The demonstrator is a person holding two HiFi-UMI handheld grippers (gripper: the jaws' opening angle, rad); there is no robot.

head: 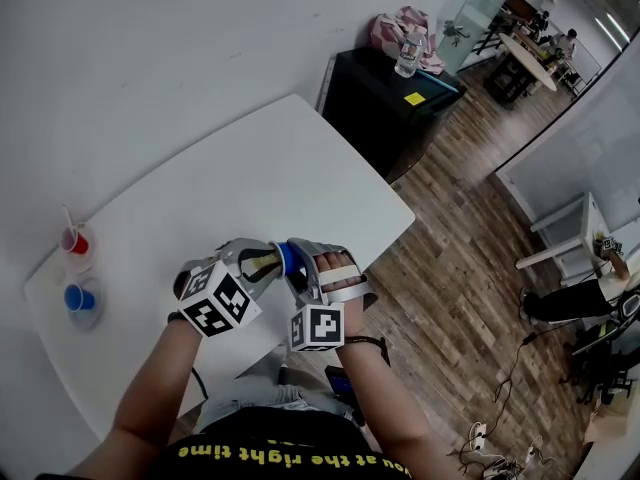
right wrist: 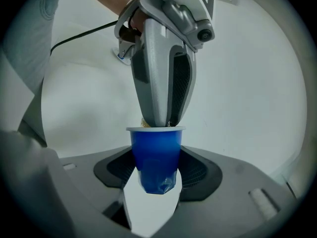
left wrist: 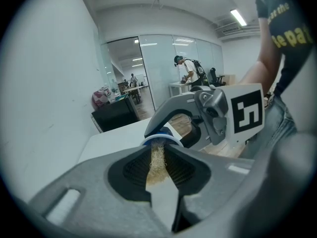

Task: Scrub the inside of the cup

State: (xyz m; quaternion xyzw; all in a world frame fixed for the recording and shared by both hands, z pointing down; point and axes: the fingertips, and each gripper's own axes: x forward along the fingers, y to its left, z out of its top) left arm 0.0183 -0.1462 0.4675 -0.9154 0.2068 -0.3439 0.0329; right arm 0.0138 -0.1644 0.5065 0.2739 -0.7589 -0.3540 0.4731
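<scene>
Bright, even glow from ceiling lights (left wrist: 238, 17), soft shadows, fisheye-bent edges, dark corners.

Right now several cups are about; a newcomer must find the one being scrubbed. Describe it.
Over the near edge of the white table, the right gripper clamps a blue cup while the left gripper holds a straw-coloured scrubber in its mouth. The other blue cup and the red cup stand untouched at the table's left end.

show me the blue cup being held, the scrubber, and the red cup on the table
held blue cup (right wrist: 156, 157): right gripper view, middle of its side wall.
scrubber (left wrist: 157, 162): left gripper view, on its straw-coloured fibres.
red cup (head: 76, 242): head view, on its red body.
</scene>
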